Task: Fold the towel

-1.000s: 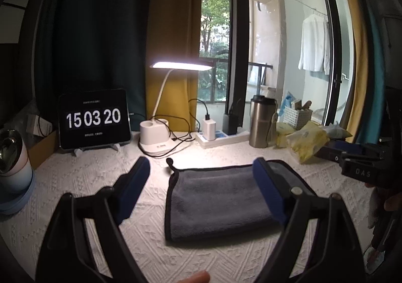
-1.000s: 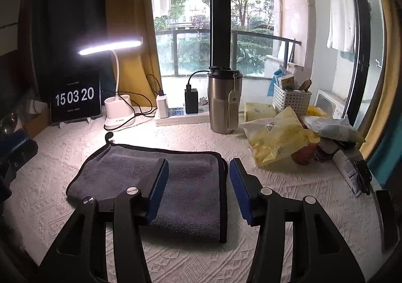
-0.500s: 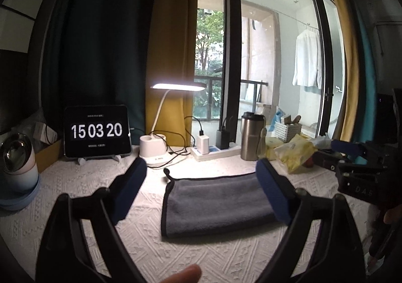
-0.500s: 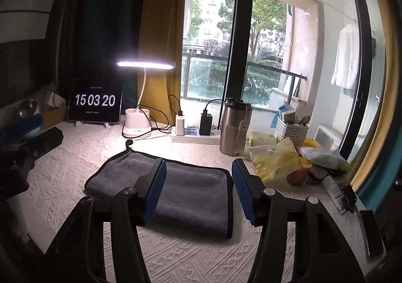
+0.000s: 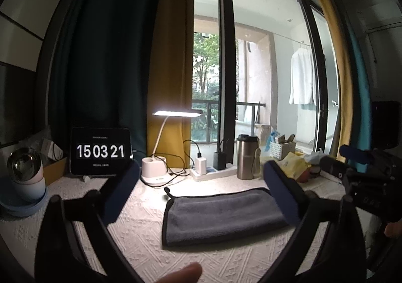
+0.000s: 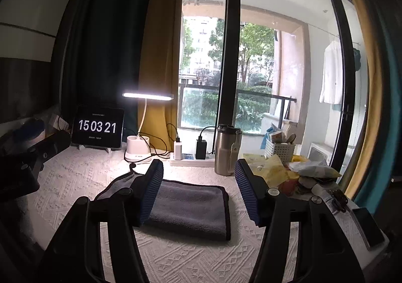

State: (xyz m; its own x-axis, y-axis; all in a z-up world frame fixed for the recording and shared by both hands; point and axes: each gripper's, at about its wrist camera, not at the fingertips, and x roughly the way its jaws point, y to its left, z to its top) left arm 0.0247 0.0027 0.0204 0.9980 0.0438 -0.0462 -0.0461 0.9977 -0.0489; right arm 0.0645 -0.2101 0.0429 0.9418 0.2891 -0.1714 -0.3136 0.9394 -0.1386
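Observation:
A grey towel (image 5: 221, 215) with a dark border lies folded flat on the white textured tablecloth; it also shows in the right wrist view (image 6: 188, 207). My left gripper (image 5: 201, 190) is open and empty, held above and in front of the towel. My right gripper (image 6: 199, 190) is open and empty, raised over the towel's near edge. The right gripper shows at the right edge of the left wrist view (image 5: 361, 172); the left gripper shows at the left edge of the right wrist view (image 6: 27, 157).
Along the back stand a clock tablet (image 5: 100, 151), a lit desk lamp (image 5: 155, 170), a power strip with chargers (image 5: 213, 170) and a steel tumbler (image 6: 227, 150). Yellow bags and clutter (image 6: 289, 172) fill the right. A pale cup (image 5: 23, 177) stands at the left.
Both grippers have lifted up and back from the towel, so the view tilts toward the window. The towel stays flat on the table. Both jaws stay open.

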